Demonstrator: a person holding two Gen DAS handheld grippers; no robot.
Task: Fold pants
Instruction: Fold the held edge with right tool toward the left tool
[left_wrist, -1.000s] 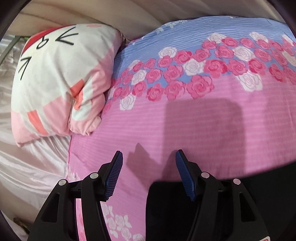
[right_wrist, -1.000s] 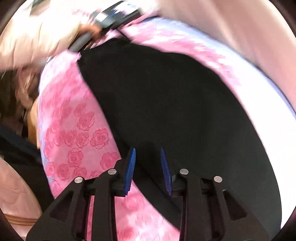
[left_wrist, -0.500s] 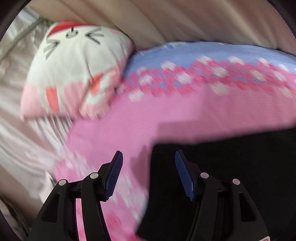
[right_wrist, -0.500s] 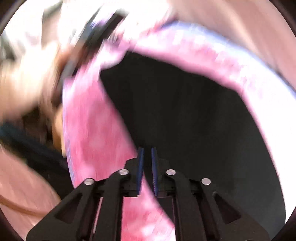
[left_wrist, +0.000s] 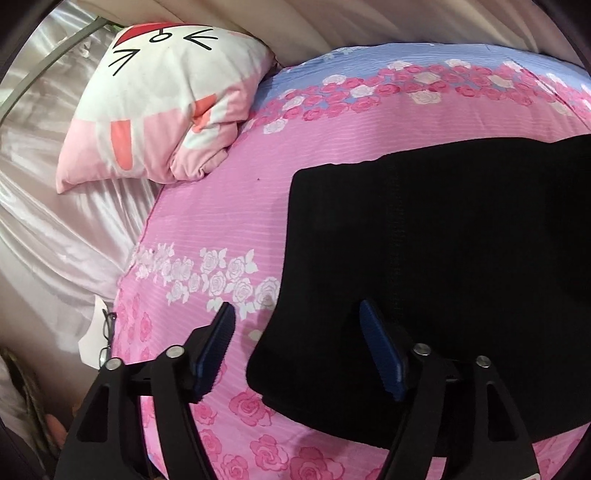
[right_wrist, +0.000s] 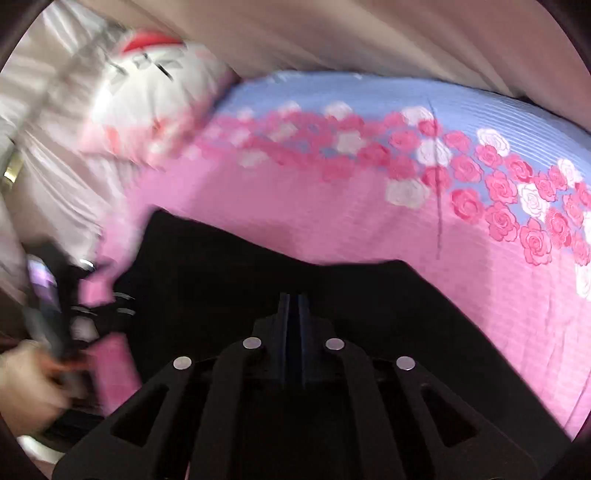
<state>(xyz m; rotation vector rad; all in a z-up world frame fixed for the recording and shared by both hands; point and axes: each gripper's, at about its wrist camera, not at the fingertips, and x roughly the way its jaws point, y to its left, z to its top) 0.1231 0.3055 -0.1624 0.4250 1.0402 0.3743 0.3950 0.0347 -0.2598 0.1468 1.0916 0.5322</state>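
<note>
The black pants (left_wrist: 436, 266) lie flat on a pink rose-print bedspread (left_wrist: 221, 229). My left gripper (left_wrist: 297, 347) is open and empty; its fingers straddle the pants' near left edge, just above it. In the right wrist view the pants (right_wrist: 332, 288) fill the lower middle. My right gripper (right_wrist: 293, 306) has its jaws closed together over the black cloth; the fabric looks pinched between the pads, though dark cloth hides the contact. The left gripper and the hand holding it show blurred at the left (right_wrist: 62, 295).
A white and pink cat-face pillow (left_wrist: 159, 99) lies at the bed's far left corner, on pale satin sheet (left_wrist: 55, 221). A beige padded headboard (left_wrist: 369, 22) runs along the back. The bedspread's blue band (left_wrist: 406, 62) is at the far side.
My right gripper closed from open onto the pants and swung to face the headboard. My left gripper drew back, so more of the pants shows before it; it stayed open.
</note>
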